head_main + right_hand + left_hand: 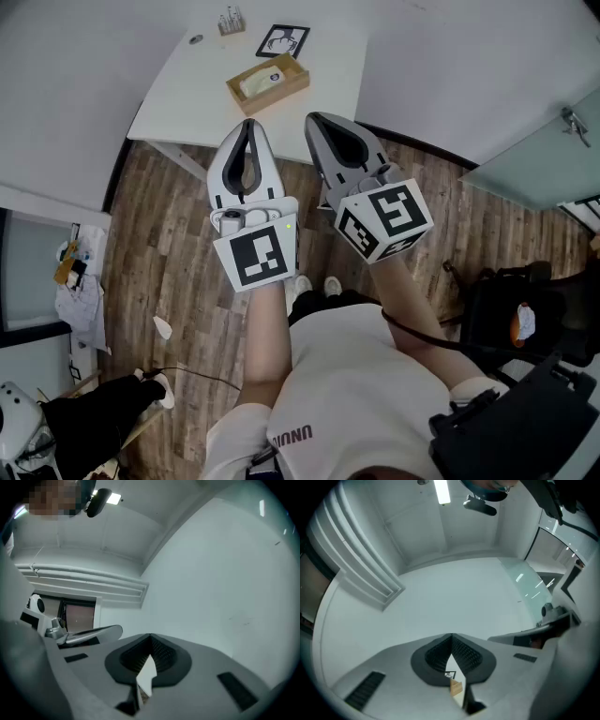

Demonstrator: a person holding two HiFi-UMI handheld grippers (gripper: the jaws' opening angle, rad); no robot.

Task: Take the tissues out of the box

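Note:
A wooden tissue box (268, 82) with white tissue showing in its open top sits on the white table (187, 94) at the far side. Both grippers hang side by side over the wood floor, short of the table's near edge and pointing toward it. My left gripper (248, 123) is shut, its tips meeting with nothing between them. My right gripper (313, 118) is shut and empty too. In the left gripper view the closed jaws (451, 636) leave a slit through which the box (456, 687) shows. The right gripper view shows closed jaws (150, 637) against a white wall.
On the table also stand a black-framed picture (283, 40) and a small holder (231, 21). A white scrap (162, 326) lies on the floor at left. Clutter sits at the left edge (75, 281), black gear (525, 319) at the right, and a glass panel (553, 159) beyond.

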